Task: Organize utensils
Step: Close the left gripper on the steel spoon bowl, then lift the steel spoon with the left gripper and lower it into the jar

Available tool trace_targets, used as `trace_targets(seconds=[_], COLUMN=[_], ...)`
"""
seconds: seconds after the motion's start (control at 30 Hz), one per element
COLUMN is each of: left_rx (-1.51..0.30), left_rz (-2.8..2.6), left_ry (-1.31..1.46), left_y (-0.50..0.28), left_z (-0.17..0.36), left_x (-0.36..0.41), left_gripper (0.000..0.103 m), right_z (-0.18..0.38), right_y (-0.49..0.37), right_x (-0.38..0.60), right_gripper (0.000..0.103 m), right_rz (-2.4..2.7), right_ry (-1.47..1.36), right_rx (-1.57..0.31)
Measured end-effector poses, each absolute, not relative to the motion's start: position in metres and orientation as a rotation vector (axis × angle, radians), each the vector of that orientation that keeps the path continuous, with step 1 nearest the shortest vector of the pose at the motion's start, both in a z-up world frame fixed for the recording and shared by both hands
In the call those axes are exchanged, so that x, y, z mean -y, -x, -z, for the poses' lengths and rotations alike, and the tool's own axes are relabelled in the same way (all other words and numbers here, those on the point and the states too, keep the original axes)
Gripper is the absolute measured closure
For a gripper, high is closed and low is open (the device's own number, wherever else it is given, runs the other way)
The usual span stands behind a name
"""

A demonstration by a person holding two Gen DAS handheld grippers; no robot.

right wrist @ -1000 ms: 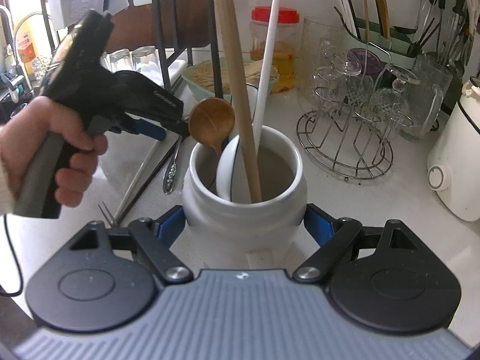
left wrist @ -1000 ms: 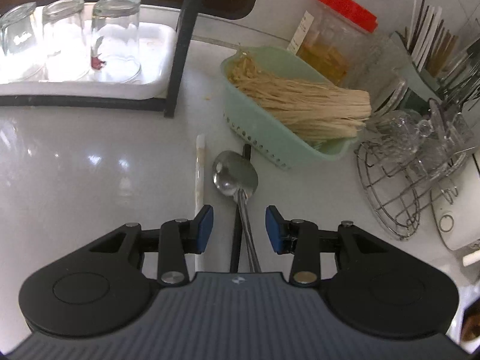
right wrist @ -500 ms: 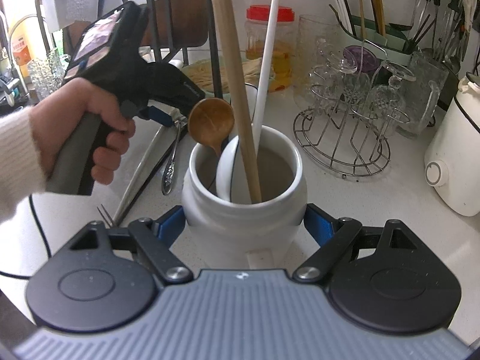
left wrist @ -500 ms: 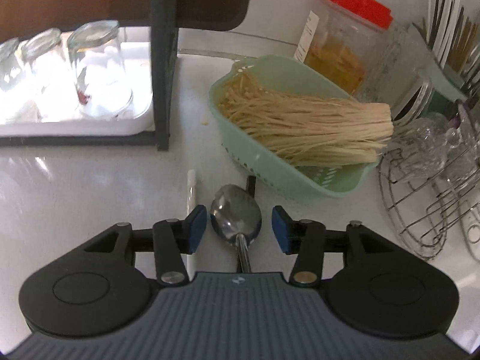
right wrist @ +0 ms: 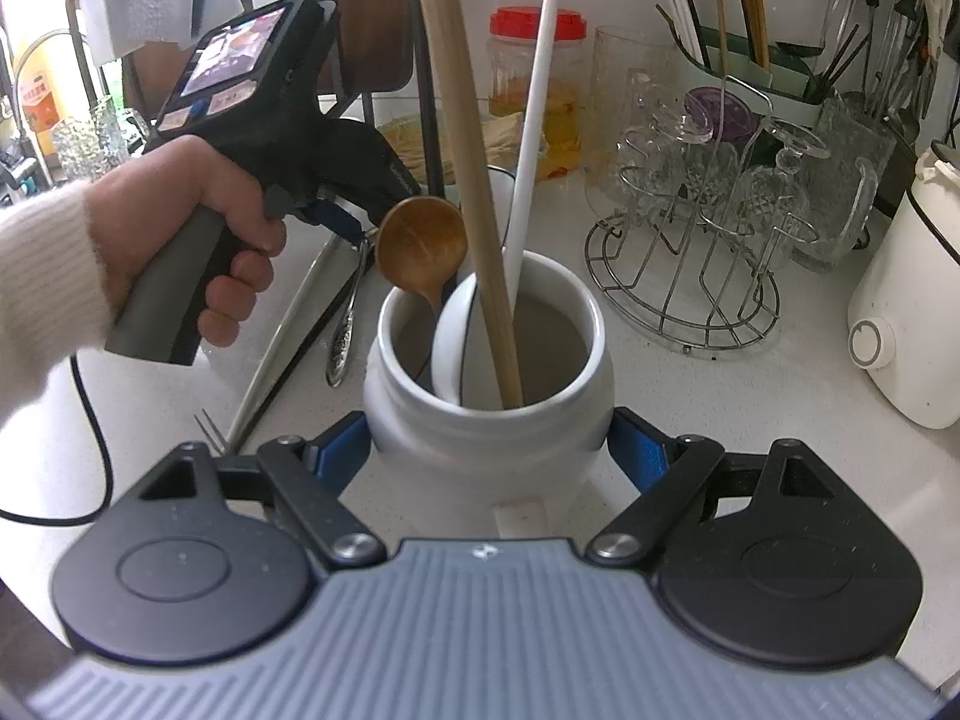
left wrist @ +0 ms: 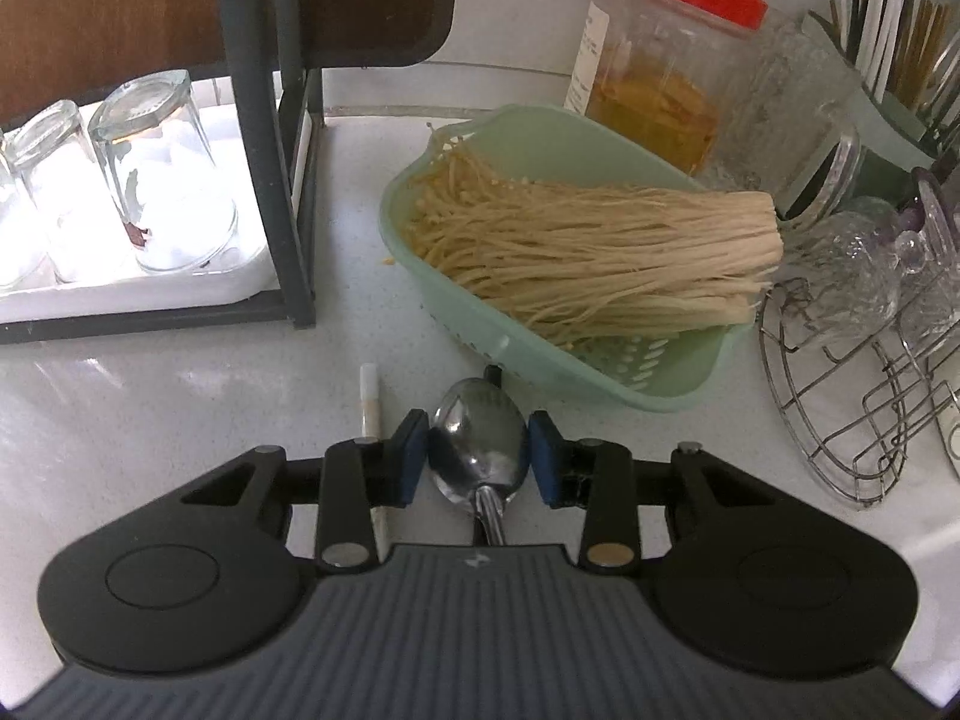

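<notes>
Our left gripper (left wrist: 479, 459) closing, pads against shiny metal spoon (left wrist: 479, 447) bowl; our right gripper (right wrist: 489, 450) clamps white ceramic utensil crock (right wrist: 489, 420) beside it.

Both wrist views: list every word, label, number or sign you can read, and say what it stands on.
No text reads clearly.
Red-lidded jar: white paper label, print too small.
Left gripper: lit screen on its back, picture and buttons blurred.
Orange package at far left: characters too blurred.
Right gripper, holding the white crock: only a small logo mark, no words.
</notes>
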State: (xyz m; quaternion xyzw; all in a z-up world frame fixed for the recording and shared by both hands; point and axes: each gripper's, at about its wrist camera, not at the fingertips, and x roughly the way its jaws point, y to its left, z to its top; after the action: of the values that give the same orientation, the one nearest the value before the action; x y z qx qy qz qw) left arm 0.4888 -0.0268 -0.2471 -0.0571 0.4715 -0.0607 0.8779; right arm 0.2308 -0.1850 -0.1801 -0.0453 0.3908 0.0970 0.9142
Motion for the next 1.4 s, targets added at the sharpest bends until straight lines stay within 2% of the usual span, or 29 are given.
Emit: trace_targets(seconds=[0.27,0.97,1.4], left_rx=[-0.971,-0.841,-0.647], left_rz=[0.152,0.17,0.133], left_ry=[0.147,0.187,0.209], left_y=[-0.47,-0.38,-0.329], left_z=[0.237,0.149,0.078], left_x=[0.014,-0.001,-0.017], left_gripper=[0.062,0.062,0.062], right_z=[0.18,0.178,0.18], right_y=[-0.23,-0.232,-0.223], right_x=[0.186,0.181,0.161], right_gripper=[0.015,0.015,0.015], right_rz=[-0.206,-0.188,-0.284], right_ry=[0.094,0.095,0.137], right_rx=[-0.8,-0.822,-0.811])
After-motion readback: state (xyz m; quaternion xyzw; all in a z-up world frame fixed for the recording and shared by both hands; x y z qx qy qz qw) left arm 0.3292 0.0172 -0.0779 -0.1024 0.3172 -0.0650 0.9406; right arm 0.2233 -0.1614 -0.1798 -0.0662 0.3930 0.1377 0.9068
